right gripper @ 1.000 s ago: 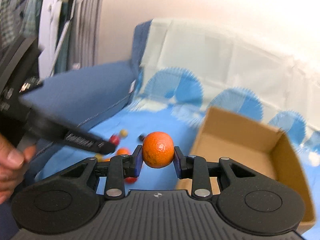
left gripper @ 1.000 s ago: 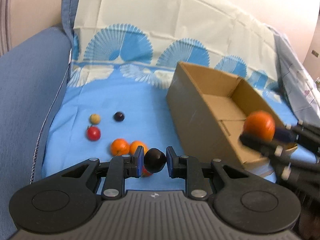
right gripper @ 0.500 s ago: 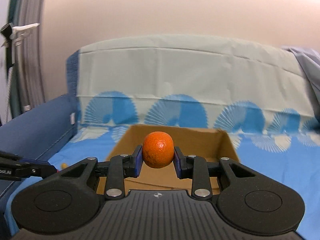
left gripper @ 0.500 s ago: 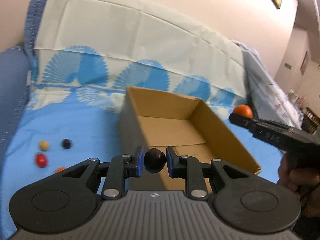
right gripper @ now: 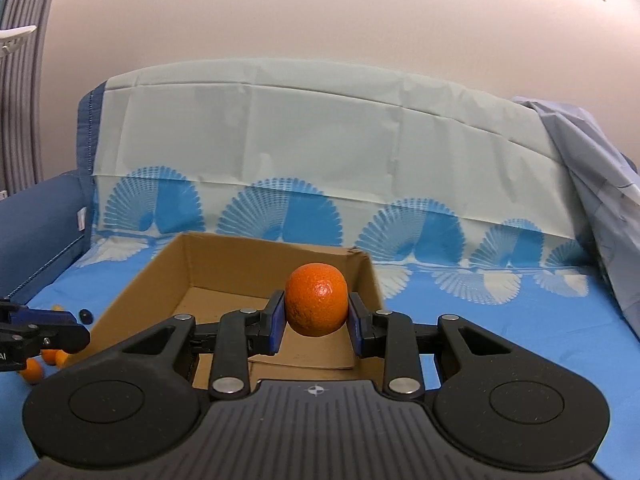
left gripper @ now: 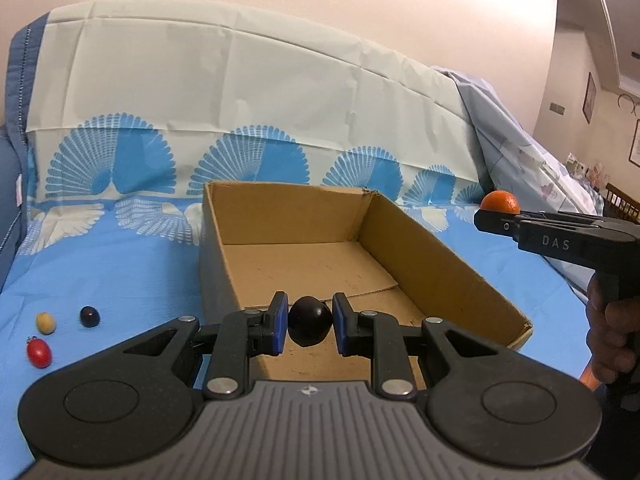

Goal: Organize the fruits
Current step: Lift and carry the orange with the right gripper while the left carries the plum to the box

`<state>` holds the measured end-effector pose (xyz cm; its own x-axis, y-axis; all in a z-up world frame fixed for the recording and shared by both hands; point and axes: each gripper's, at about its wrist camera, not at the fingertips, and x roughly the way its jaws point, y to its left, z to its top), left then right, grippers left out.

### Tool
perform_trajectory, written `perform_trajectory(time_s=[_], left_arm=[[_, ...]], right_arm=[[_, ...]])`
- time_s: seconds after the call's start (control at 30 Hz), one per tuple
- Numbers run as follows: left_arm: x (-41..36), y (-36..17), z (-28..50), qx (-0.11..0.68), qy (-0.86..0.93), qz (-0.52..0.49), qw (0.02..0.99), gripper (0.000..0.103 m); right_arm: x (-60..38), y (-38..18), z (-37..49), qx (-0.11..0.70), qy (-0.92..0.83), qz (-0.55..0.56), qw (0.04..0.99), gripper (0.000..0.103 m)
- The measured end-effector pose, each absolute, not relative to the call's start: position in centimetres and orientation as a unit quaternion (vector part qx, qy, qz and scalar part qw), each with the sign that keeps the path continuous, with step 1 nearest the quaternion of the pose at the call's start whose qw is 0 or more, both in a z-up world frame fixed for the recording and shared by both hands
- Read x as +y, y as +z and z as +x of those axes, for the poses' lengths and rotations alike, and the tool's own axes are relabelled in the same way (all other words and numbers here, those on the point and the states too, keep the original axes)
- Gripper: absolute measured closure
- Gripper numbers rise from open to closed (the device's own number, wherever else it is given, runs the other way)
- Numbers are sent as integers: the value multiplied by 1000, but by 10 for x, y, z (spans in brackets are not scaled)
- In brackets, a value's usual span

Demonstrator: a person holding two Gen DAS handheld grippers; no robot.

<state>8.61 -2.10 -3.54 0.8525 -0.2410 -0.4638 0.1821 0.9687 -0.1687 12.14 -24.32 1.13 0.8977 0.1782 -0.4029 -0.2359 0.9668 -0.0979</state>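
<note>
Clamping: left gripper point(left gripper: 308, 326) on smooth dark plum point(left gripper: 309, 321) | right gripper point(right gripper: 316, 312) on pebbled round orange point(right gripper: 316, 299) | cardboard box point(left gripper: 440, 264)

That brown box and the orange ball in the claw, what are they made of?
The box looks like plain corrugated cardboard: matte brown, creased flaps, a torn corner. The orange ball has dimpled, slightly glossy skin like real citrus peel, though a plastic imitation can't be ruled out.

Right tongs point(right gripper: 316, 322) clamp orange point(right gripper: 316, 305) above cardboard box point(right gripper: 140, 296). Left tongs point(right gripper: 60, 338) left of box; small oranges point(right gripper: 40, 364), dark fruit point(right gripper: 85, 315) beside box's left wall.
</note>
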Motion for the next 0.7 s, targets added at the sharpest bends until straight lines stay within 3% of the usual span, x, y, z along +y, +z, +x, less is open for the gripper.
perform_trajectory(time_s=[0.7], left_arm=[[-47, -46, 93, 252, -142, -29, 957, 77]], right_arm=[[-230, -4, 130, 210, 109, -112, 965, 70]])
